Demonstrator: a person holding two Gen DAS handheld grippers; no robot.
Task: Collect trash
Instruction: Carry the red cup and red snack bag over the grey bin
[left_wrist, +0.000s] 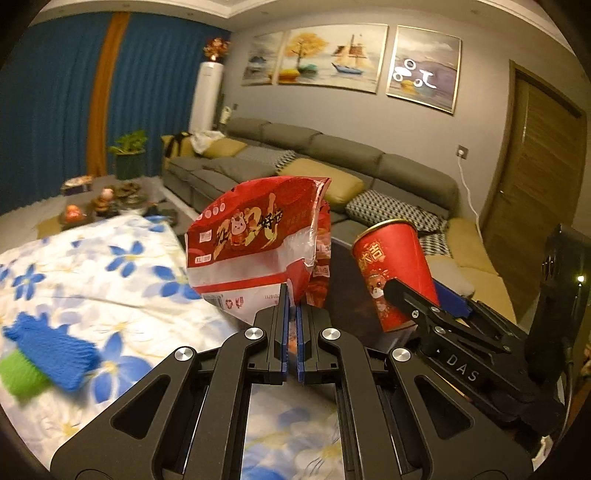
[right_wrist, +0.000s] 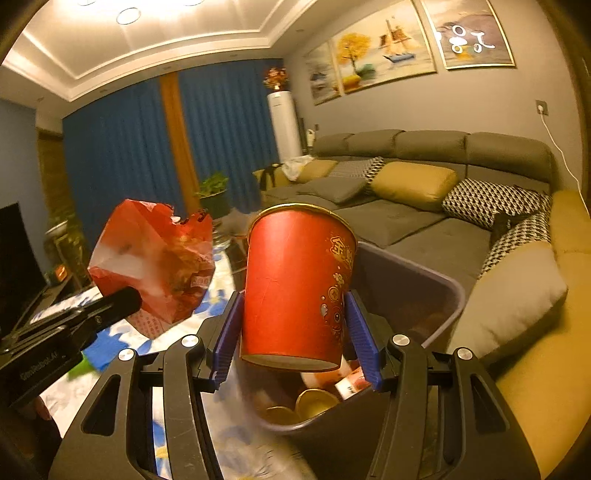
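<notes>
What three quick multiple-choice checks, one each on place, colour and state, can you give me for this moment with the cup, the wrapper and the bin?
1. Where is the bin relative to the red paper cup in the right wrist view?
A. Below and behind it, between the floral cloth and the sofa
B. On the sofa cushions
C. Against the blue curtain

2. What colour are the pads on the right gripper?
A. Green
B. Blue
C. Yellow

3. What is the left gripper doing?
A. Open and empty
B. Shut on the red plastic wrapper
C. Shut on the cup

Answers:
1. A, the dark rim and the trash inside show under and past the cup's base.
2. B, blue ribbed pads press on the cup's two sides.
3. B, the wrapper's lower edge is pinched between the closed jaws.
</notes>
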